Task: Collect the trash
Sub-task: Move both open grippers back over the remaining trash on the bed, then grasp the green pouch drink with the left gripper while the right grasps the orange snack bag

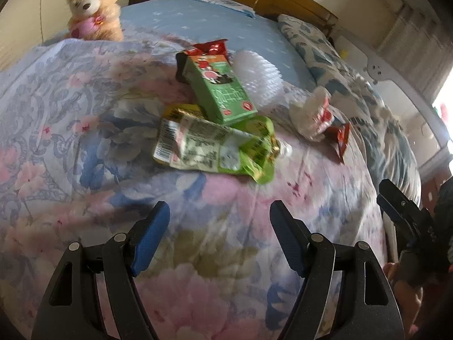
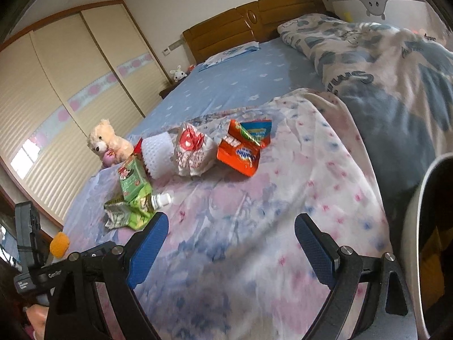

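Though both tools hover empty, crumpled green pouch (image 1: 209, 147) lies on floral quilt (image 1: 85, 130) straight ahead of left gripper (image 1: 219, 238), long axis crosswise; right gripper (image 2: 230, 243) farther, pouch off its left. Both jaws spread wide.

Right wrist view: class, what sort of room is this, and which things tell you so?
Most likely a bedroom: a bed with a wooden headboard, a sliding-door wardrobe, and a teddy bear on the floral quilt.

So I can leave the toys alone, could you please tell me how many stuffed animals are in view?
2: a cream teddy bear at the floral quilt's far left edge, and a small white bunny beside the headboard. Bedding may hide others.
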`<action>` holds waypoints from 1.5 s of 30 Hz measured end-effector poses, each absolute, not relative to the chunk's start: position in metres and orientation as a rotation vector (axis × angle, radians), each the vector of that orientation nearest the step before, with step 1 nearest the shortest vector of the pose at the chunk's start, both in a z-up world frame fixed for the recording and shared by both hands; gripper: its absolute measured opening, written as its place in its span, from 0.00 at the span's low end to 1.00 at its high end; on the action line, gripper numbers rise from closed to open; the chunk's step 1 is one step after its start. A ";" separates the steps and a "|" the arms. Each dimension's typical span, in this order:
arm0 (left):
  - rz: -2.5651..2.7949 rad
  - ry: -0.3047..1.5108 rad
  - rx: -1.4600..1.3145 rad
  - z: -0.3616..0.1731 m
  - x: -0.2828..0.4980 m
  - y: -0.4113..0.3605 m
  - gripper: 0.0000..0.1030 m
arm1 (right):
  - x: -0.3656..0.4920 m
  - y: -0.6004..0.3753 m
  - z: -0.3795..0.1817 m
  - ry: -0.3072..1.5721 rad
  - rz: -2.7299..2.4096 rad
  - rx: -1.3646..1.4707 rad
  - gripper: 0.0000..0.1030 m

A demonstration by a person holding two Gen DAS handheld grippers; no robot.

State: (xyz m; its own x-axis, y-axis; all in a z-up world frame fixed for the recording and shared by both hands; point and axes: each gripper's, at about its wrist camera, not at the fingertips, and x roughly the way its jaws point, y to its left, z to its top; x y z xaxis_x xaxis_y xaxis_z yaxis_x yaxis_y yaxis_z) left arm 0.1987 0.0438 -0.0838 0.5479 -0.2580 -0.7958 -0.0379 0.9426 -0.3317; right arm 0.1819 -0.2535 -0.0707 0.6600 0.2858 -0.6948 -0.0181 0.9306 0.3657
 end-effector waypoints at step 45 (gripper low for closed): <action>-0.224 0.897 -0.339 -0.067 0.194 0.026 0.07 | 0.214 -0.253 -0.084 0.894 0.171 0.324 0.41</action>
State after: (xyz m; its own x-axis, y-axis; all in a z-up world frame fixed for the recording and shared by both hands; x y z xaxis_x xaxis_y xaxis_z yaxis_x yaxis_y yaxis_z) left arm 0.1938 0.0258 -0.0675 0.6057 -0.3294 -0.7243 0.0493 0.9241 -0.3789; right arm 0.2144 -0.2526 -0.0844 0.6168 0.2793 -0.7359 -0.0113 0.9380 0.3465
